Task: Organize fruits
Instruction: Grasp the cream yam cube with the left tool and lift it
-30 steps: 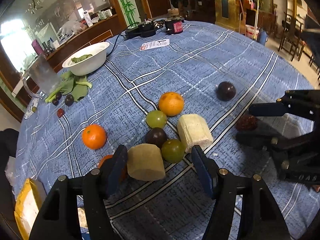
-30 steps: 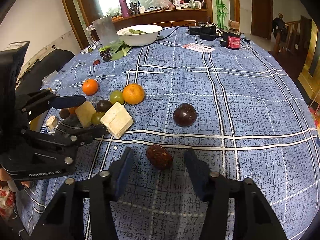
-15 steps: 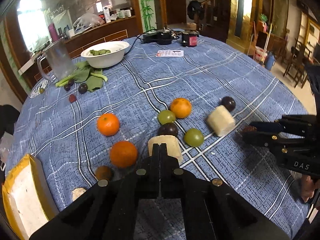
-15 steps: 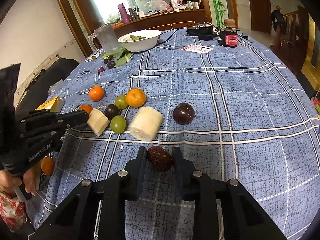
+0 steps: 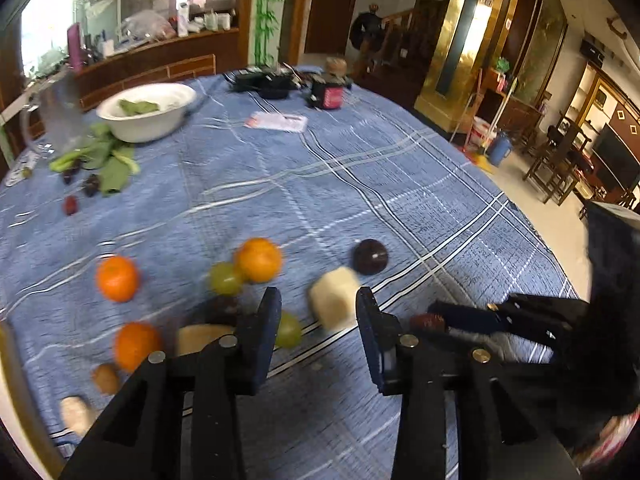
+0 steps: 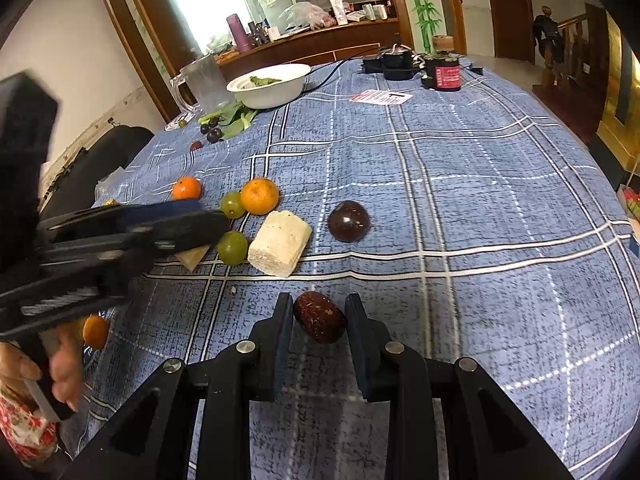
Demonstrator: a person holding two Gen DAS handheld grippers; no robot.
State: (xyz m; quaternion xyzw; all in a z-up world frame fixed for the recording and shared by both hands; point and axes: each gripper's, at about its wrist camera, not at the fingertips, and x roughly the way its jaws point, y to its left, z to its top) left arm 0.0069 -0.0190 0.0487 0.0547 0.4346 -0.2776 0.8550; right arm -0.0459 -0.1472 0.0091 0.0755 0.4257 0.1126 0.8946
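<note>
Fruit lies scattered on the blue checked tablecloth [image 6: 460, 200]: oranges [image 5: 259, 260] [image 5: 117, 278], green grapes [image 5: 225, 278] [image 6: 232, 247], a dark round fruit [image 6: 348, 221], a pale block [image 6: 280, 242] and a tan block [image 5: 200, 338]. My right gripper [image 6: 319, 300] is shut on a wrinkled dark red fruit [image 6: 320, 322] just above the cloth. My left gripper [image 5: 318, 296] is opening with nothing between its jaws. It hovers over the fruit cluster, with the pale block [image 5: 334, 298] on the cloth beyond its fingers. The left wrist view is blurred.
A white bowl [image 6: 272, 84] with greens, a glass jug [image 6: 206, 82], leafy greens [image 5: 108, 164] and small dark fruits sit at the far left. Black devices and a red-labelled jar [image 6: 442, 72] stand at the far edge beside a card [image 6: 380, 97]. A hand [image 6: 60, 364] holds the left gripper.
The left gripper stood open around the tan block, then shut with nothing in it, and now stands apart again, swung to the right. The right gripper closed on the dark red fruit.
</note>
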